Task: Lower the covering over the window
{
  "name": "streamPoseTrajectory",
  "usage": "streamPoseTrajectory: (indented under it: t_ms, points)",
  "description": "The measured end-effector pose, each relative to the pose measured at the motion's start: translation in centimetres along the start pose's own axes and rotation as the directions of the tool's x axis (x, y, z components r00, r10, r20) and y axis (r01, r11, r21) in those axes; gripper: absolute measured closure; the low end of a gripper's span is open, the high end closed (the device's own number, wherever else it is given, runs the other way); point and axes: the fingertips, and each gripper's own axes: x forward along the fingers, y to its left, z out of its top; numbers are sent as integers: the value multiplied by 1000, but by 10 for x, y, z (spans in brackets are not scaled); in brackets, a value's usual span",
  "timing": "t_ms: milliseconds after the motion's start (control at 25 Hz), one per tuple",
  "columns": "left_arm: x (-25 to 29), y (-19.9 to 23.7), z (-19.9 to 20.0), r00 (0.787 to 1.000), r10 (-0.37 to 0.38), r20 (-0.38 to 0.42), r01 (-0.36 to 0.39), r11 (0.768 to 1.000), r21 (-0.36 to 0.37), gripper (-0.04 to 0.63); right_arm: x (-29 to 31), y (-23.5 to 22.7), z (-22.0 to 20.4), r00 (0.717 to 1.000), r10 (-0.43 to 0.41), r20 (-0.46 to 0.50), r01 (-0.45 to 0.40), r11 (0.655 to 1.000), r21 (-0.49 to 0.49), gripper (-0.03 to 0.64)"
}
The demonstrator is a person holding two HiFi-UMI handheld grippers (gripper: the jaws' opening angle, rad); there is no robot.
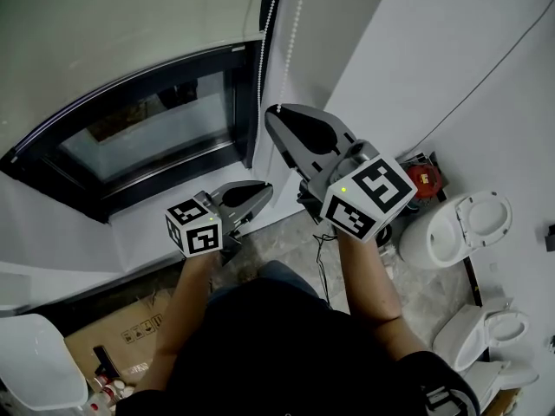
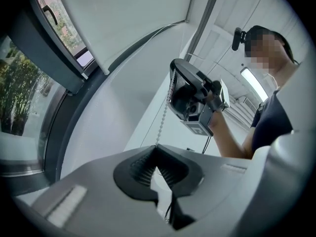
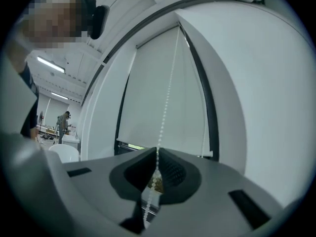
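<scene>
A white roller blind [image 1: 113, 24] covers the upper part of the dark-framed window [image 1: 147, 133]; its lower edge shows in the right gripper view [image 3: 163, 149]. A white bead chain [image 1: 260, 59] hangs beside the frame. My right gripper [image 1: 277, 124] is the higher one, its jaws closed on the bead chain [image 3: 165, 98], which runs on down through the hollow between them. My left gripper [image 1: 260, 193] sits lower and to the left, shut on the bead chain [image 2: 162, 122], which rises from its tips. The right gripper [image 2: 190, 95] shows above it in the left gripper view.
A white wall [image 1: 434, 59] stands close on the right. On the floor below are two white toilets [image 1: 455, 228] [image 1: 486, 332], a red object [image 1: 422, 178], a cardboard box [image 1: 113, 336] and a white seat [image 1: 35, 371]. A second chain strand [image 1: 299, 24] hangs nearby.
</scene>
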Motion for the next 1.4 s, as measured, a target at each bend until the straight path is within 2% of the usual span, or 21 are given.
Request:
streamPoseTrajectory:
  t_ms: [80, 200, 400, 560, 720, 880, 1080, 1160, 1240, 1400]
  points:
    - [3, -2, -5, 1000, -6, -26, 6, 1000, 5, 584, -1, 0, -4, 1000, -6, -12, 6, 1000, 13, 597]
    - [9, -1, -30, 994, 3, -113, -2, 1000, 8, 584, -3, -6, -32, 995, -28, -93, 28, 1000, -7, 598]
    - [8, 15, -71, 982, 14, -186, -25, 998, -57, 583, -7, -14, -79, 988, -29, -152, 43, 995, 86, 598]
    - [6, 27, -90, 977, 24, -211, -46, 994, -96, 583, -9, -18, -103, 981, -32, -191, 54, 993, 110, 598]
    - [8, 29, -93, 977, 21, -212, -46, 993, -113, 583, -8, -21, -109, 980, -34, -197, 57, 992, 113, 598]
    - [5, 30, -92, 977, 21, -213, -43, 994, -100, 583, -4, -21, -110, 980, -28, -196, 51, 992, 113, 598]
    - [-2, 29, -87, 969, 35, -246, -41, 999, -19, 581, -2, -20, -110, 982, -23, -186, 46, 992, 121, 598]
    - [-6, 28, -68, 976, 39, -212, -40, 999, 0, 556, -2, -20, -110, 982, -20, -186, 43, 992, 122, 598]
    - [-11, 28, -36, 989, 50, -138, -46, 998, 30, 528, -1, -20, -110, 983, -17, -184, 40, 992, 123, 598]
    - [-19, 13, 44, 999, 50, 12, -51, 988, 149, 526, -1, -17, -109, 984, -11, -178, 34, 992, 125, 598]
